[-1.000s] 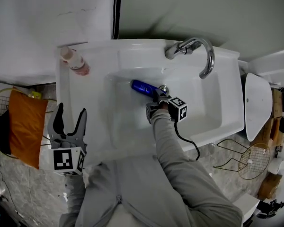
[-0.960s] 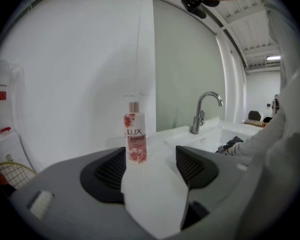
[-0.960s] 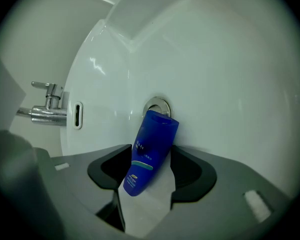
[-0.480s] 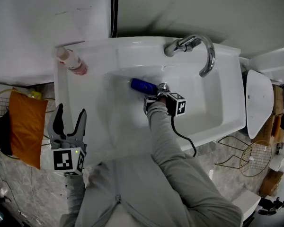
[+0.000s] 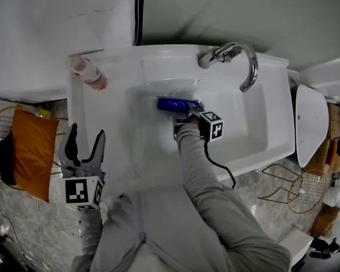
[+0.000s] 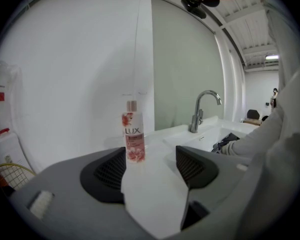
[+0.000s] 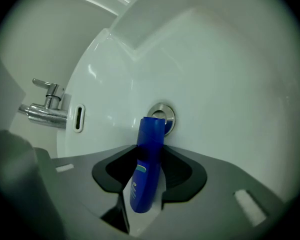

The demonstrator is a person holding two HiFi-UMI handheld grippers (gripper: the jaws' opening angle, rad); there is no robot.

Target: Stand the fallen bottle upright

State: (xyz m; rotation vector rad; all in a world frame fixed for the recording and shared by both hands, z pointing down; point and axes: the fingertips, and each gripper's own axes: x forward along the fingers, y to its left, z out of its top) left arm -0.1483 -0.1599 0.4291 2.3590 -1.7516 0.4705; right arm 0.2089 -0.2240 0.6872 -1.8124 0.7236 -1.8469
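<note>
Tongs (image 7: pixel 150 170), newly closed, round blue bottle (image 7: pixel 149 141)

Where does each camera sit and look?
Head view: on the head, looking down into the sink; sleeves, left gripper, right gripper.
Left gripper view: on that gripper, facing the pink bottle; open jaws, sleeve.
Right gripper view: on that gripper, facing the drain; jaws have just been closing on the blue bottle.
Head and right gripper views share that bottle.
</note>
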